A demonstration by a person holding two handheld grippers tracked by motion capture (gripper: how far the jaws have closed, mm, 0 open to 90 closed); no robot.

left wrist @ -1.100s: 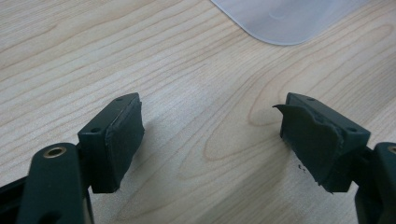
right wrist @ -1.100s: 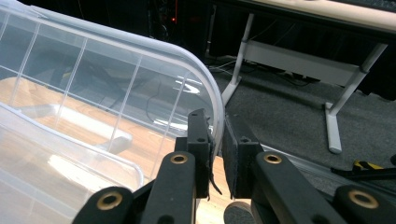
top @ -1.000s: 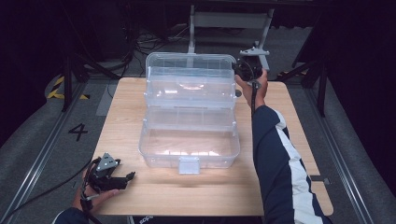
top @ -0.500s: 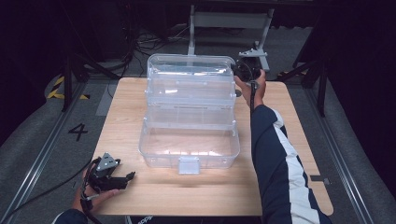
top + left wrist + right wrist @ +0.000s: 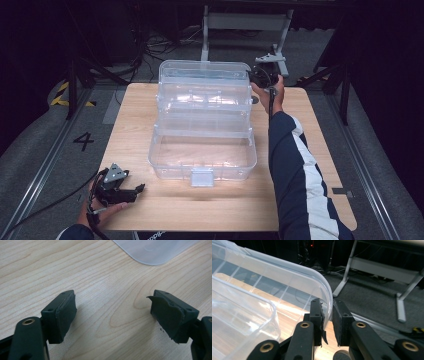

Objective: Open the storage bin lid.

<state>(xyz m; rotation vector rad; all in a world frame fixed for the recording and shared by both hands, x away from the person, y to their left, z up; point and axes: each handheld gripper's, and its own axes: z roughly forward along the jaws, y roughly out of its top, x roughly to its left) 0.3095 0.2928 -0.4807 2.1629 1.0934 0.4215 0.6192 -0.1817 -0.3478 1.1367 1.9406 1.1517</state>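
Observation:
A clear plastic box (image 5: 202, 157) stands open mid-table, its lid (image 5: 205, 82) tipped up at the far side. My right gripper (image 5: 260, 75) is at the lid's far right corner. In the right gripper view the lid's rim (image 5: 287, 275) runs between the pads of the right gripper (image 5: 327, 307), which is shut on it. Its jaws have just been opening a little, with the rim still between them. My left gripper (image 5: 136, 194) rests on the table (image 5: 300, 150) near the front left corner. The left gripper (image 5: 112, 305) is open over bare wood, and a corner of the box (image 5: 152, 250) lies just beyond it.
A white latch (image 5: 202, 176) sits at the middle of the box's front wall. A metal stand (image 5: 245, 22) and cables are on the floor behind the table. Floor rails run along both sides. Bare wood lies left and right of the box.
My right gripper has sunk slightly with the lid's corner, and the lid's top edge sits a touch lower. The left gripper has not moved.

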